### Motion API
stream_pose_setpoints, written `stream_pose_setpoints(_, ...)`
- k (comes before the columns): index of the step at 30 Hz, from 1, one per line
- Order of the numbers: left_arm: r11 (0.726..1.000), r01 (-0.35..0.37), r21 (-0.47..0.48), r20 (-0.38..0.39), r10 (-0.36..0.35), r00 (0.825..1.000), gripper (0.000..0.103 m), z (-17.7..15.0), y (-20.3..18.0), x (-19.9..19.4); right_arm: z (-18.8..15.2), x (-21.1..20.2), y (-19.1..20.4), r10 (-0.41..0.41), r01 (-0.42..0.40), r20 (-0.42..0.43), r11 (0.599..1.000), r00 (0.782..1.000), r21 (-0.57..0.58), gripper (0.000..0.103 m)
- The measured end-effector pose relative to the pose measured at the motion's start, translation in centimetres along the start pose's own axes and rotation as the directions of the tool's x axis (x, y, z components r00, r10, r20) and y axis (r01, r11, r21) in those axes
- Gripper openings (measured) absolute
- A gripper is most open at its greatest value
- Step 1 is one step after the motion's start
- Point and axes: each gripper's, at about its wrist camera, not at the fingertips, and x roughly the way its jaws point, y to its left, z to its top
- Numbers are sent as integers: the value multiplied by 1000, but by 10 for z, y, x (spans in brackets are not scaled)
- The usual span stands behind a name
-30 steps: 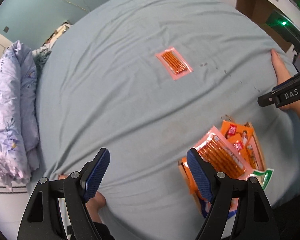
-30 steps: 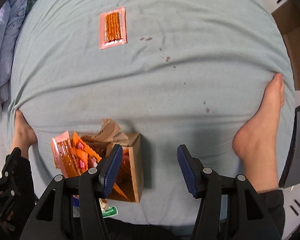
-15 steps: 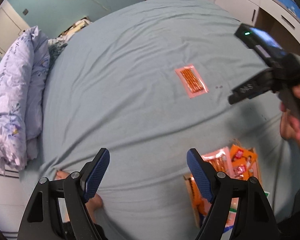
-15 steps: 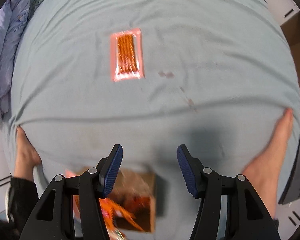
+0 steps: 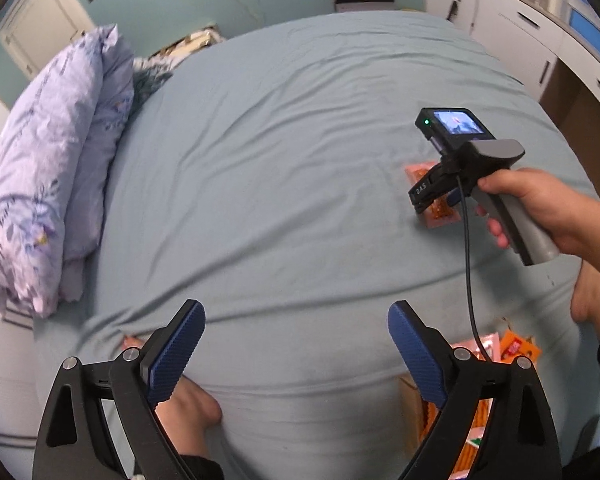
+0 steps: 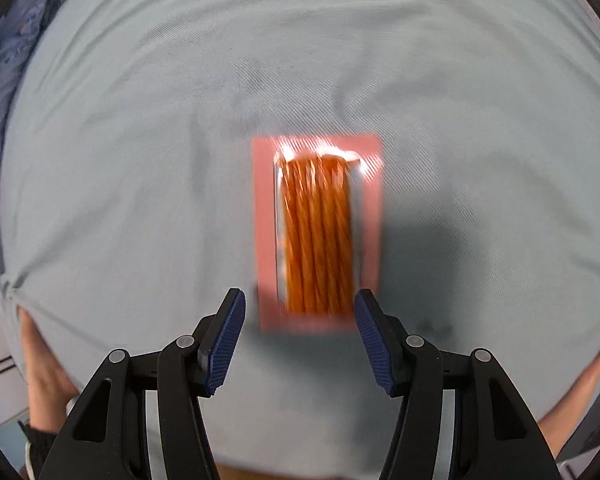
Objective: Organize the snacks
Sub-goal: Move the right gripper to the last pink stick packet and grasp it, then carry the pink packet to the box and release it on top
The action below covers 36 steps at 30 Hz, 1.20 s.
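We are hanging the right gripper (image 6: 296, 320) straight over the pink snack packet (image 6: 318, 232) on the bed sheet (image 6: 120, 160), jaws partly spread and gripping nothing. The packet's near end is lying just ahead of the fingertips, its long axis running away from them between the pads. Our left gripper (image 5: 296, 340), jaws opening and empty, is sitting well apart from it.
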Motion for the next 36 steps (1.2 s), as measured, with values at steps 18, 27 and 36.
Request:
stream_pose_setpoints(18,1000,18,11,51,-19,999,94,-4,-6,-18,-97,-24,-3,-54,54,8,976,999,-210,31)
stream_pose_setpoints(27,996,27,85,94,-35,995,96,-11,-26,-41,-212,-138,-13,139,-127,24,953,990,-274,31)
stream_pose_setpoints(36,988,-3,155,142,-19,990,99,-23,-39,-57,-298,-92,10,107,-174,-211,929,972,-328,34)
